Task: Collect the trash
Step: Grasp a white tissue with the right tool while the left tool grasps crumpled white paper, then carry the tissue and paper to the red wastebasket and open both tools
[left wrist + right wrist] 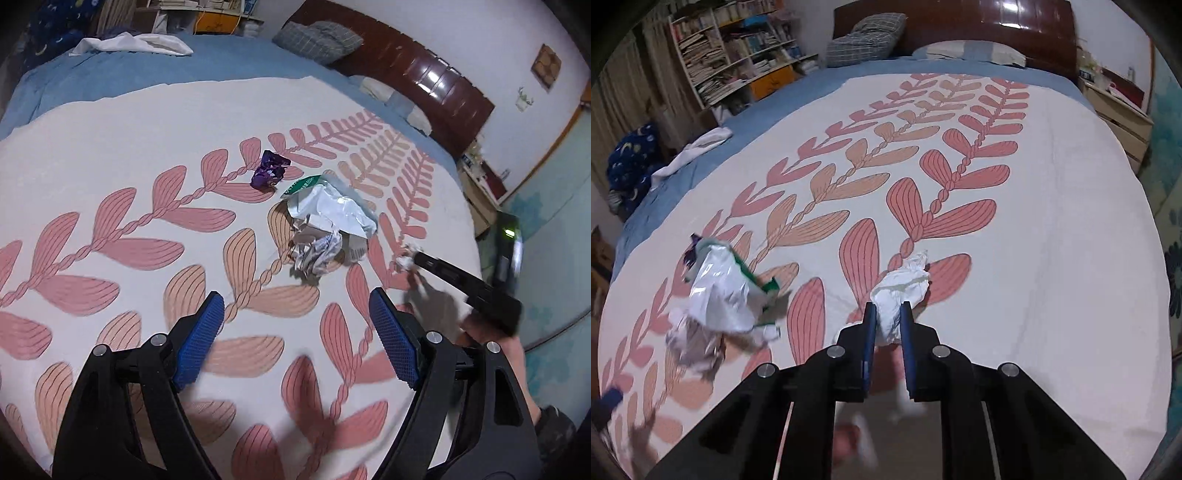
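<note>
Trash lies on a white bedspread with a pink leaf print (110,140). In the left wrist view I see a purple wrapper (269,170), a crumpled silver and green bag (328,206) and a ball of printed paper (317,254) under it. My left gripper (295,314) is open and empty, short of the pile. My right gripper (888,314) is shut on a crumpled white tissue (901,291), held above the bedspread (1052,221). The right gripper also shows in the left wrist view (410,258), to the right of the pile. The silver bag (720,291) sits to its left.
A dark wooden headboard (960,26) and pillows (868,37) stand at the far end of the bed. A bookshelf (731,55) is at the far left, a nightstand (1123,118) at the right. A white cloth (136,43) lies on the blue sheet.
</note>
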The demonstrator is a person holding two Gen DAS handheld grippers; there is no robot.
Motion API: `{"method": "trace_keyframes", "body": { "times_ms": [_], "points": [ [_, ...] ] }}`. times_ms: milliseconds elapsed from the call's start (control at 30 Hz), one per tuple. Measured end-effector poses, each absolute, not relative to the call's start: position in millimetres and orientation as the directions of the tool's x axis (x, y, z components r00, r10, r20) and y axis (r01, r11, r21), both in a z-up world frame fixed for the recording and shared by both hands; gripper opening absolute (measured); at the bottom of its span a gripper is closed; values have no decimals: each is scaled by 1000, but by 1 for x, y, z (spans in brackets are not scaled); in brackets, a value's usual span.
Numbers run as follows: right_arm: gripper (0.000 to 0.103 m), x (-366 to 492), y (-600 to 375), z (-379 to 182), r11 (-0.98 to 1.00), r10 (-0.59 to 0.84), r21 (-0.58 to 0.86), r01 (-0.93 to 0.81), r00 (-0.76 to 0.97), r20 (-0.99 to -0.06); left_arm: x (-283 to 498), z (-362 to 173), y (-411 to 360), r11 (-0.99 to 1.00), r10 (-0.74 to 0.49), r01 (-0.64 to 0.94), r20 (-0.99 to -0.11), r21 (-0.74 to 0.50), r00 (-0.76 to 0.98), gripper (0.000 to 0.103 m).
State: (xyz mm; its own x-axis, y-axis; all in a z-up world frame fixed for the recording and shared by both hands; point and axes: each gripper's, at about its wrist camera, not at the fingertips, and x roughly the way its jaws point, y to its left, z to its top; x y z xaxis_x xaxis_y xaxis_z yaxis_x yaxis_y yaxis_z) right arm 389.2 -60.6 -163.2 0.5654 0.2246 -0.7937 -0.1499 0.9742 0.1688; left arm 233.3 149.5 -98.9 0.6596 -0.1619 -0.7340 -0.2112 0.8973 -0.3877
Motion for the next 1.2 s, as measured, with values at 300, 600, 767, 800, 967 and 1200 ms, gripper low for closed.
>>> {"method": "trace_keyframes", "body": {
  "times_ms": [300, 600, 767, 800, 967, 1200],
  "points": [
    [13, 362, -92, -146, 950, 311, 237, -203, 563, -766, 265, -111, 135, 924, -100, -214, -742, -316, 663, 80],
    [13, 256, -139, -122, 873, 479, 435, -221, 561, -675, 312, -147, 130, 913, -185, -175, -757, -368, 627, 52],
    [13, 205, -174, -121, 870, 473, 462, -170, 551, -688, 310, -150, 126, 892, -245, -159, -748, -423, 617, 19],
    [13, 197, -178, -120, 872, 470, 459, -170, 551, -690, 307, -147, 123, 897, -238, -155, -748, -414, 619, 19],
    [13, 138, -203, -84, 887, 445, 419, -195, 606, -659, 263, -118, 99, 937, -190, -116, -759, -330, 623, 18],
    [13, 37, -260, -15, 896, 410, 404, -186, 697, -588, 171, -30, 42, 973, -170, 10, -685, -232, 708, 18]
  ]
}}
